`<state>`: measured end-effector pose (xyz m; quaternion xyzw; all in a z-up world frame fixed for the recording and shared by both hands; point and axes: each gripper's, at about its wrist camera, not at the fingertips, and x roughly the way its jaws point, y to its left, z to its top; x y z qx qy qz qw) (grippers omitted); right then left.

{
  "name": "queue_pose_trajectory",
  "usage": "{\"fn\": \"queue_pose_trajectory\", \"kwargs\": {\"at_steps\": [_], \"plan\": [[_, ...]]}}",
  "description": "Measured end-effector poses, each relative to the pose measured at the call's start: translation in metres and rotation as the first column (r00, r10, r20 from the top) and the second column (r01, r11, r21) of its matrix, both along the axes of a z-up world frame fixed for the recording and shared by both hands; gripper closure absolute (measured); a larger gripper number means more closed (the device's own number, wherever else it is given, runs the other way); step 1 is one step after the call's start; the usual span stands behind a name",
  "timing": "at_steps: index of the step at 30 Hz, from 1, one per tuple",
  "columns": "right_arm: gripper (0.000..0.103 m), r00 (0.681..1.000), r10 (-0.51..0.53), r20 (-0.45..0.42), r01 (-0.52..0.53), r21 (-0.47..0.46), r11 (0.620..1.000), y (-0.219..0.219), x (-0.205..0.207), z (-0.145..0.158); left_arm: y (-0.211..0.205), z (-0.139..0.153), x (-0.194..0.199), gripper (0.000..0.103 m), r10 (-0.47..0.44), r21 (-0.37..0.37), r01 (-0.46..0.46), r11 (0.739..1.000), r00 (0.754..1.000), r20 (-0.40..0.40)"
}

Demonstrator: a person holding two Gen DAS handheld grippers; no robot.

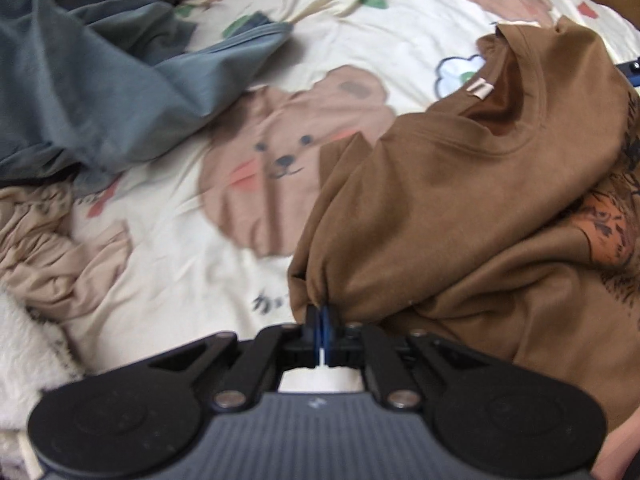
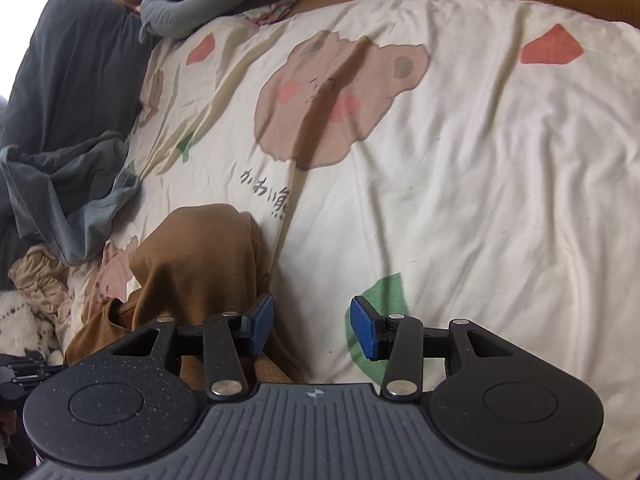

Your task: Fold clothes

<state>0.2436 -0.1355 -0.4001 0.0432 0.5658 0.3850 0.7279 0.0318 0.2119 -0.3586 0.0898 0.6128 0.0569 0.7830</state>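
Left wrist view: the left gripper (image 1: 322, 314) has its two blue-padded fingers pressed together, pinching a bunched edge of a brown shirt (image 1: 472, 184). The shirt lies crumpled on a cream bedsheet (image 1: 168, 264) printed with pink-brown bear faces, filling the right half of the view. Its neckline (image 1: 508, 120), with a small pale label, faces up near the top right. An orange and black print shows on the shirt at the far right. To the upper left lies a rumpled grey-blue garment (image 1: 100, 92), apart from the shirt. A beige garment (image 1: 52, 248) is heaped at the left edge, just above something white and fluffy.

Right wrist view: the right gripper (image 2: 312, 330) has its blue pads spread wide, holding nothing. The brown shirt (image 2: 192, 264) lies mounded at lower left, with the left finger over its edge; whether they touch is unclear. The bedsheet (image 2: 480, 200) fills the right side. The grey-blue garment (image 2: 68, 200) sits at the far left, with a dark pillow (image 2: 72, 68) behind it.
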Motion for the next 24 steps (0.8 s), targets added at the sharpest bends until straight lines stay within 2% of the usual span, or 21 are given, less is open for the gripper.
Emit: {"fn": "queue_pose_trajectory", "kwargs": {"at_steps": [8,13,21,23,24], "plan": [[0.053,0.994,0.111,0.013,-0.111,-0.027,0.993,0.041,-0.014,-0.007,0.013,0.001,-0.021,0.102,0.062,0.012,-0.062,0.998,0.998,-0.018],[0.052,0.970,0.234,0.059,-0.232,-0.046,0.972,0.071,-0.032,-0.006,0.021,-0.004,-0.029,0.102,0.094,0.020,-0.093,0.995,0.995,-0.026],[0.047,0.971,0.220,0.095,-0.213,-0.077,0.974,0.077,-0.026,-0.013,0.023,-0.007,-0.031,0.102,0.105,0.016,-0.105,0.994,0.994,-0.027],[0.049,0.965,0.245,0.092,-0.239,-0.075,0.968,0.080,-0.026,-0.018,0.023,-0.008,-0.030,0.102,0.111,0.013,-0.110,0.994,0.994,-0.024],[0.055,0.962,0.259,0.091,-0.252,-0.074,0.965,0.082,-0.026,-0.020,0.023,-0.008,-0.030,0.102,0.113,0.012,-0.113,0.994,0.993,-0.022]]}}
